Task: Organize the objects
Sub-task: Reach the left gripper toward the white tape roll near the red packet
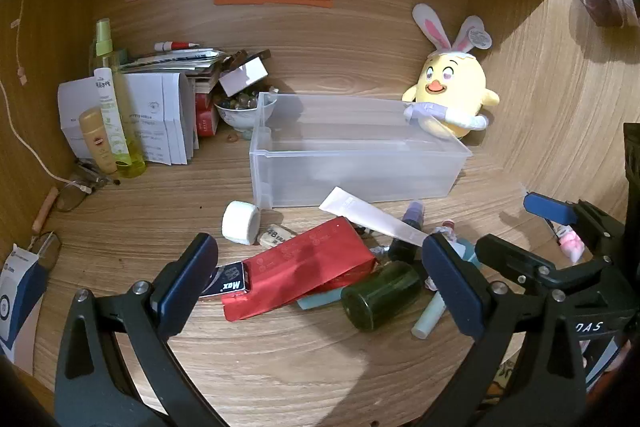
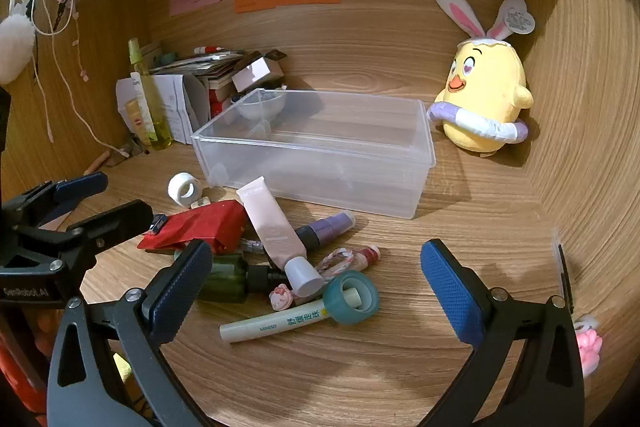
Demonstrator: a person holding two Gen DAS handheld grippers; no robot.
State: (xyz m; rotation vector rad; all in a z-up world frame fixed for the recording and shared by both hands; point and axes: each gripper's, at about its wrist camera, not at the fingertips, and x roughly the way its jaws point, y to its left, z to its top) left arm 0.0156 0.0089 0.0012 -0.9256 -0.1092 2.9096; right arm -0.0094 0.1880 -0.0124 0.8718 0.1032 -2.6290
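While both sets of tongs hang wide apart and hold nothing, the left tongs (image 1: 320,283) sit above a crumpled red foil pouch (image 1: 308,263) and a dark green glass bottle (image 1: 380,295), and the right tongs (image 2: 316,283) frame a pale pink squeeze tube with a white cap (image 2: 276,231), a teal tape ring (image 2: 352,297) and a pale green stick (image 2: 272,325). This clutter lies on the wooden bench (image 2: 340,367) just before the clear rectangular plastic bin (image 2: 320,147), beside a yellow chick plush with bunny ears (image 2: 484,95).
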